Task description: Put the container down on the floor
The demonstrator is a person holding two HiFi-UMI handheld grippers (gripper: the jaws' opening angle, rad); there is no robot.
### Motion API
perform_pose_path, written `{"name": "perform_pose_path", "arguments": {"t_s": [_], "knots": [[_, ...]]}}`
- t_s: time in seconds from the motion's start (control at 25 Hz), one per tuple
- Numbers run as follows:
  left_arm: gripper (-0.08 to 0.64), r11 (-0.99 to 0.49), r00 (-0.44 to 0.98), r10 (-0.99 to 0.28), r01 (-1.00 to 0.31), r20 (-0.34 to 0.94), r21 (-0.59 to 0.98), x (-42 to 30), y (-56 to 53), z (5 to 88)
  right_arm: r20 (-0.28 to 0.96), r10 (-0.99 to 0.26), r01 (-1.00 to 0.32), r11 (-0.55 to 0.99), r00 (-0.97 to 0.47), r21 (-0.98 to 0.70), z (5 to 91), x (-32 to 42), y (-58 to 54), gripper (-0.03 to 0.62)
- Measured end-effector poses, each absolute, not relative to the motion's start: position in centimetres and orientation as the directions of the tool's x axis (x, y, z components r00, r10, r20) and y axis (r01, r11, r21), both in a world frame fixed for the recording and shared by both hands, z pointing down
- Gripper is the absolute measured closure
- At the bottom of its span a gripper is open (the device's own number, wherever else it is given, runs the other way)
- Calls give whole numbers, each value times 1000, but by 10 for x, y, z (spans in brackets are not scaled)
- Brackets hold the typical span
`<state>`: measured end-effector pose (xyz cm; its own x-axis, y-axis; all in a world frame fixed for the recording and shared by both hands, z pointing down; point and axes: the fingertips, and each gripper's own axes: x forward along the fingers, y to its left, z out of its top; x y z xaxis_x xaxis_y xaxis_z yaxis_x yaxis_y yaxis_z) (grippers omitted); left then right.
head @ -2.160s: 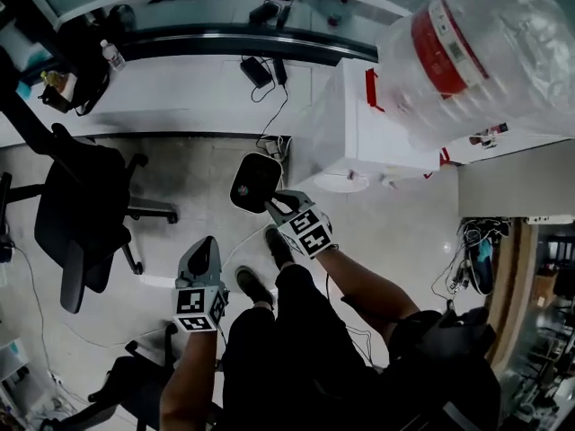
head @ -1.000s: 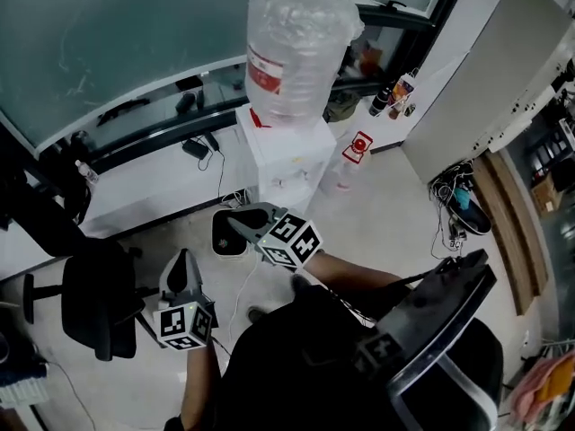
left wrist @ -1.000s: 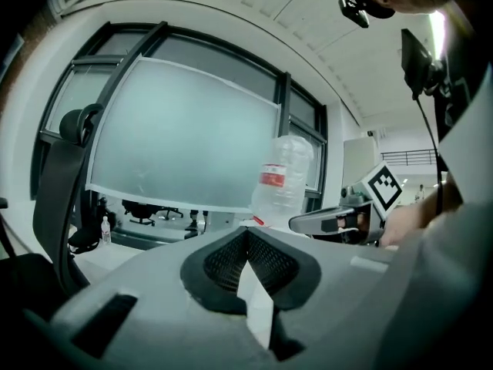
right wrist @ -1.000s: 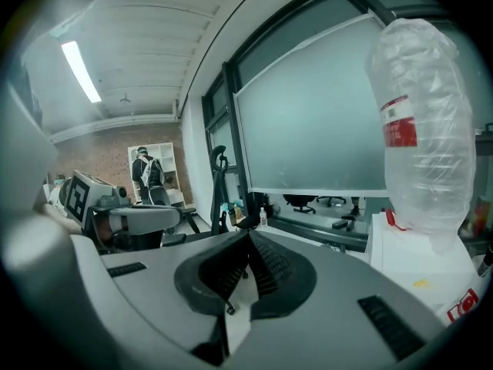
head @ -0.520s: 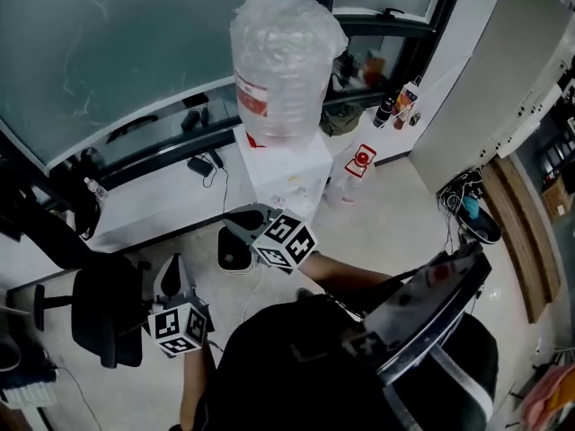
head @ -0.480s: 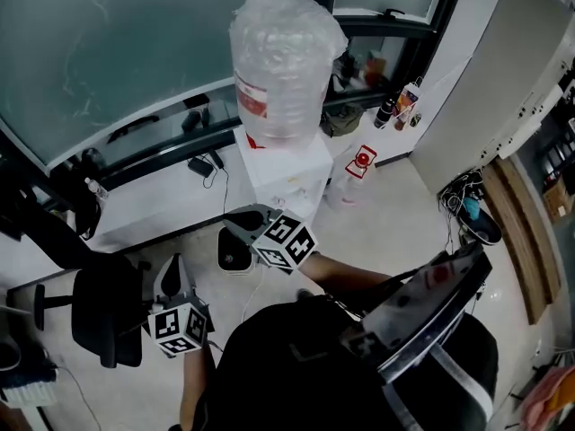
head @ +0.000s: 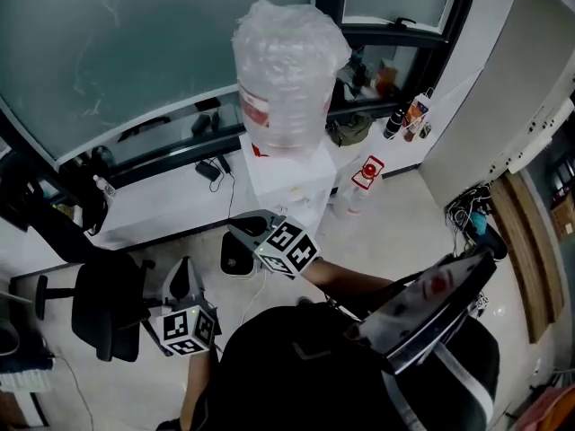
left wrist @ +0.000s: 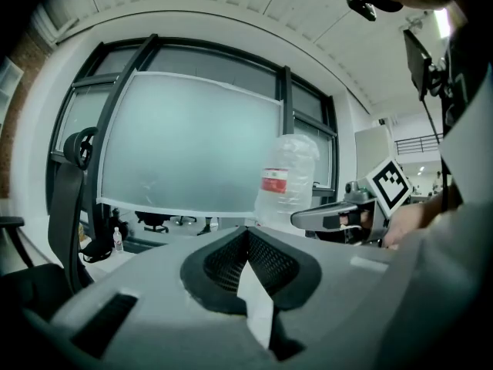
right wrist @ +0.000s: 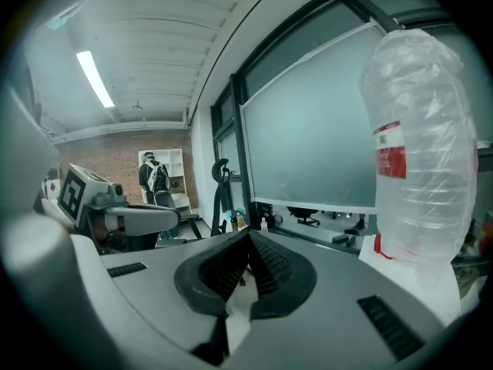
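Note:
The container, a large clear water bottle wrapped in plastic with a red label, stands neck-down on a white dispenser by the window. It also shows in the left gripper view and, large, at the right of the right gripper view. My right gripper hovers in front of the dispenser's base, below the bottle, shut and empty. My left gripper hangs lower left, farther from the bottle, shut with nothing in it. Neither touches the bottle.
A black office chair stands left of the left gripper. A small dark-topped bin sits on the floor before the dispenser. A spray bottle with a red tag stands beside the dispenser, cables and chargers along the sill. A chair back is at lower right.
The head view has swung so the bottle and dispenser moved from the upper right to the centre. Both grippers stay shut and keep roughly the same places before the body.

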<state>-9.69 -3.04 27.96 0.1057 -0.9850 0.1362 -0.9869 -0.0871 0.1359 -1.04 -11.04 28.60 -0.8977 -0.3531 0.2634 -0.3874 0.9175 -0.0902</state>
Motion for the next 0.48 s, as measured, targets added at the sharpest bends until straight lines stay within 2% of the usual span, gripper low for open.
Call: {"name": "perform_pose_path", "arguments": {"t_s": [0.48], "knots": [[554, -3, 22, -987, -993, 158, 116, -96, -23, 286, 257, -333, -367, 925, -907, -100, 288, -1, -112, 584]]}}
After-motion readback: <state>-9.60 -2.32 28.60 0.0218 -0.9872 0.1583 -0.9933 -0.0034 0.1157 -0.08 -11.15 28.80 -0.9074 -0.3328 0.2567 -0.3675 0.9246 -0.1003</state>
